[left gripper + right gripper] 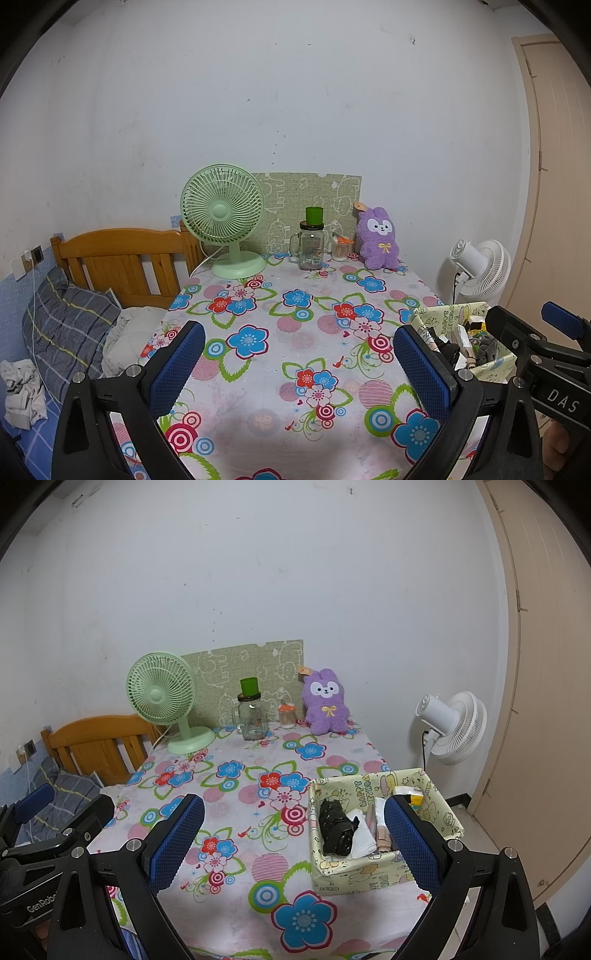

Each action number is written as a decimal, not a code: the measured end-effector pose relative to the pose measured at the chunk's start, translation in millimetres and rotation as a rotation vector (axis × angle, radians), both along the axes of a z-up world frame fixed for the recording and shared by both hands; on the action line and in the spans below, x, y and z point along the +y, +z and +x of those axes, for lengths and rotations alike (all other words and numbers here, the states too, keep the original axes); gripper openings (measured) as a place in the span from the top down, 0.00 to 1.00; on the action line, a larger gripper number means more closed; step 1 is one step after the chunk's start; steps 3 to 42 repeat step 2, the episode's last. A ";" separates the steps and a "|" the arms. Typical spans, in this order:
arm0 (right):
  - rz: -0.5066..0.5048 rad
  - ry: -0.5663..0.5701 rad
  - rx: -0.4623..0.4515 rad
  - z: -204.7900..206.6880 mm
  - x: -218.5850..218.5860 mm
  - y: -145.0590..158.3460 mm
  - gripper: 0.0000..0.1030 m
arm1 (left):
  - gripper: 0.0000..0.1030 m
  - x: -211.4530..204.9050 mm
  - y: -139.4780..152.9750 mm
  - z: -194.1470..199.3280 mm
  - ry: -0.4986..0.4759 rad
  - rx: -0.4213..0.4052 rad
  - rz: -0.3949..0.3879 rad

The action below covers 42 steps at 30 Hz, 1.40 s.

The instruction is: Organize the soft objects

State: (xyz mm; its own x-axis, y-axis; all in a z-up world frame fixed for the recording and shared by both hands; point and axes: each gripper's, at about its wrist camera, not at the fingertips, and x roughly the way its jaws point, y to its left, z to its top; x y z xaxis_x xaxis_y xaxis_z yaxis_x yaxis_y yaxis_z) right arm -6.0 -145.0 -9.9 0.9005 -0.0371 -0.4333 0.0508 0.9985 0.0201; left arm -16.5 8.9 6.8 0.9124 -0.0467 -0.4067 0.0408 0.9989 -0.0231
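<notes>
A purple plush bunny [378, 238] [325, 707] sits upright at the far right of the flowered table, against the wall. A pale yellow paper box [384, 871] [496, 363] stands at the table's near right, holding a black bundle [336, 829], white tissues and small packets. My left gripper [299, 363] is open over the table's near middle, nothing between its blue pads. My right gripper [293, 840] is open too, its right finger [413, 845] in front of the box. Each gripper shows at the edge of the other's view.
A green desk fan [223, 219], a glass jar with a green cup on it [311, 245] and a small cotton-swab pot [341, 249] line the far edge. A white floor fan [452, 727] stands right of the table. A bed with a wooden headboard [122, 258] lies left.
</notes>
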 end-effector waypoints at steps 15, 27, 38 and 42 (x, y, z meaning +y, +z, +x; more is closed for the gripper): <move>0.000 0.000 0.000 0.0 0.1 -0.1 0.04 | 0.00 -0.1 -0.2 0.1 0.000 0.001 0.000; 0.000 0.000 0.000 0.0 0.1 -0.1 0.04 | 0.00 -0.1 -0.2 0.1 0.000 0.001 0.000; 0.000 0.000 0.000 0.0 0.1 -0.1 0.04 | 0.00 -0.1 -0.2 0.1 0.000 0.001 0.000; 0.000 0.000 0.000 0.0 0.1 -0.1 0.04 | 0.00 -0.1 -0.2 0.1 0.000 0.001 0.000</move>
